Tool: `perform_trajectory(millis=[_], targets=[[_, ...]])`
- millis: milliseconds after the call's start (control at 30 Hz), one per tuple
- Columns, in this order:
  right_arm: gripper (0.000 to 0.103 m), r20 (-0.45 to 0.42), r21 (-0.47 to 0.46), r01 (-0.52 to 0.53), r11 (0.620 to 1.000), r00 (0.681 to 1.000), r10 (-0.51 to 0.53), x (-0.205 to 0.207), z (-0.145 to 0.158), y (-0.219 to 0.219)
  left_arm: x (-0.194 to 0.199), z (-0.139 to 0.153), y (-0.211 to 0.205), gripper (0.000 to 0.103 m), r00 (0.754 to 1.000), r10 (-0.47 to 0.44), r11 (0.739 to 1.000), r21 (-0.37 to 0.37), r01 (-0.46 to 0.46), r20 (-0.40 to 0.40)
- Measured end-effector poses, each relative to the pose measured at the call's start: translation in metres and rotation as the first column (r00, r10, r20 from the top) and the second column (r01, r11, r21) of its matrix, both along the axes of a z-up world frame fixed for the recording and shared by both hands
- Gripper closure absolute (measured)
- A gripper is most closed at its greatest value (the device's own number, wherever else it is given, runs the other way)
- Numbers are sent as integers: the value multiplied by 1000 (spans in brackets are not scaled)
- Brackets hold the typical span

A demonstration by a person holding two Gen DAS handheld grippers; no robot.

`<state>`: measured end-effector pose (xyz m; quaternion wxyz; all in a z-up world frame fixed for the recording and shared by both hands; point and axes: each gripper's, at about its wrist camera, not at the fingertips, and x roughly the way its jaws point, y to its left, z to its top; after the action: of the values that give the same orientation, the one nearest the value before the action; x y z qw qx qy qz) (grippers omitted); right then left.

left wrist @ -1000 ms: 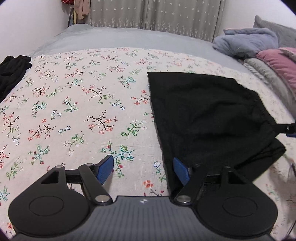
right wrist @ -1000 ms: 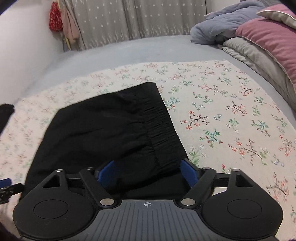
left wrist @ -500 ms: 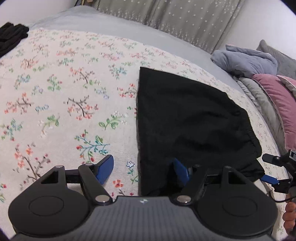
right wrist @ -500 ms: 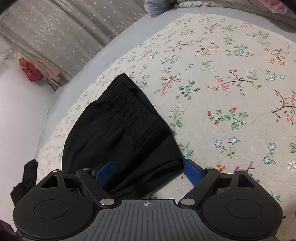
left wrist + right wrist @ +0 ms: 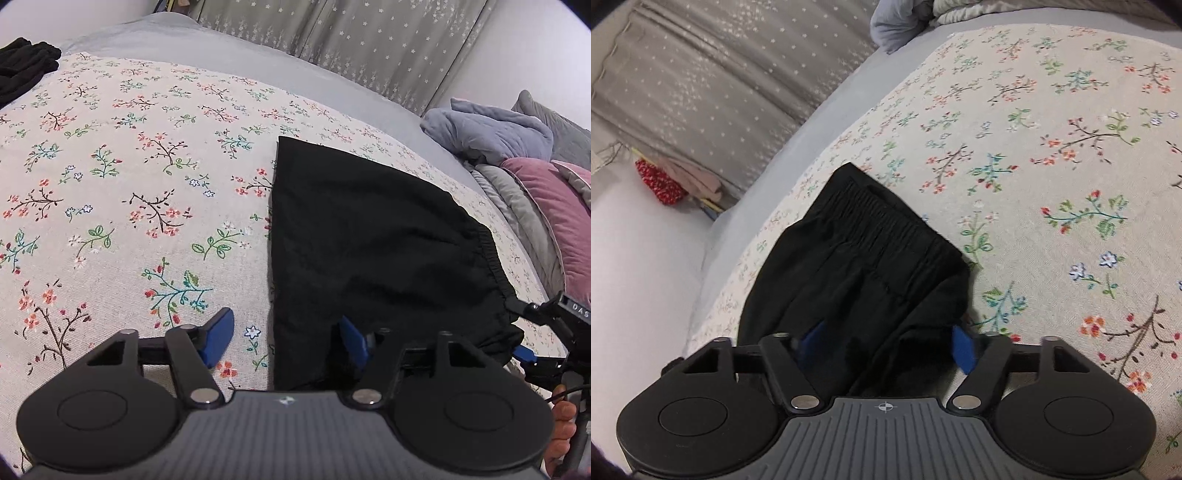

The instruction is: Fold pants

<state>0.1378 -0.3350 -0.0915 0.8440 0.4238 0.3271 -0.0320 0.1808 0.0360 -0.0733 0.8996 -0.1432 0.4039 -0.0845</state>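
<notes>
Left of our left claw (image 5: 284, 336) we see bare floral sheet (image 5: 110, 192); the pants (image 5: 369, 240) lie ahead-right, pillows (image 5: 546, 206) crowd the far right.

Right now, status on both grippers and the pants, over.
Left gripper closing, straddling near edge of the black pants. Right gripper closing over the bunched near corner by the waistband. Neither pinched yet. Floral bedspread around pants clear, over.

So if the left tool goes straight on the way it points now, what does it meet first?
Most likely the near left edge of the black pants, which already lies between the closing fingers of the left tool, with the floral bedspread just under it. Depth is hard to judge here.
</notes>
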Motion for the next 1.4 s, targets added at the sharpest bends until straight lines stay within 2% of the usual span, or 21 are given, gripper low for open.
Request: perform_trajectory(millis=[133,300,433,567,700,800,867,933,1000,1033,1067,1100,1133,1200,1233,1300,1400], targets=[[37,19,28,22,999,1000,-22,1,-4,-1,0,0,-2,22,1000,-4,1000,6,4,5],[39,44,81,104,991,993,-107,-4,-12,-3,0,0,-4,22,1000,-9,1000,22,9,12],[39,53,-16,114,993,992,-113,-3,-7,2,3,2,0,22,1000,4,1000,20,-5,14],[39,57,14,157,988,986,-157,-4,-9,-5,4,6,1,22,999,8,999,32,-10,41],[39,66,-16,183,983,981,-181,-8,-7,-10,6,8,-1,24,999,3,999,39,-5,51],[39,62,-115,196,974,980,-190,-7,0,-6,8,9,3,24,998,15,999,31,-17,58],[32,61,-153,231,961,973,-224,-10,4,-9,8,10,4,24,998,16,1000,22,-17,67],[27,68,-89,231,969,972,-225,-11,1,-19,7,14,3,24,996,2,1000,10,-3,93],[28,65,24,106,994,992,-107,-2,-10,-20,6,18,-1,24,991,-25,1000,-1,25,134],[33,60,8,48,999,997,-49,4,-13,-13,6,18,-5,24,987,-48,999,-2,48,150],[37,40,-97,13,995,999,-9,7,-9,-2,6,17,-9,24,985,-67,998,4,67,157],[50,3,-200,-23,979,1000,24,9,-4,9,7,14,-14,24,985,-85,996,21,83,150],[63,-28,-241,-34,970,999,28,9,0,13,7,9,-18,24,986,-95,995,38,91,136],[77,-52,-148,-35,988,998,28,5,1,5,10,-3,-23,24,992,-97,993,74,91,83],[78,-37,-105,-20,994,999,16,2,0,-2,12,-7,-23,24,993,-92,993,83,86,69],[76,13,-35,20,999,1000,-20,-3,-1,-13,13,-8,-23,24,993,-88,993,92,81,83],[64,42,109,60,992,997,-65,1,-19,-22,14,-7,-26,24,993,-82,992,100,73,83]])
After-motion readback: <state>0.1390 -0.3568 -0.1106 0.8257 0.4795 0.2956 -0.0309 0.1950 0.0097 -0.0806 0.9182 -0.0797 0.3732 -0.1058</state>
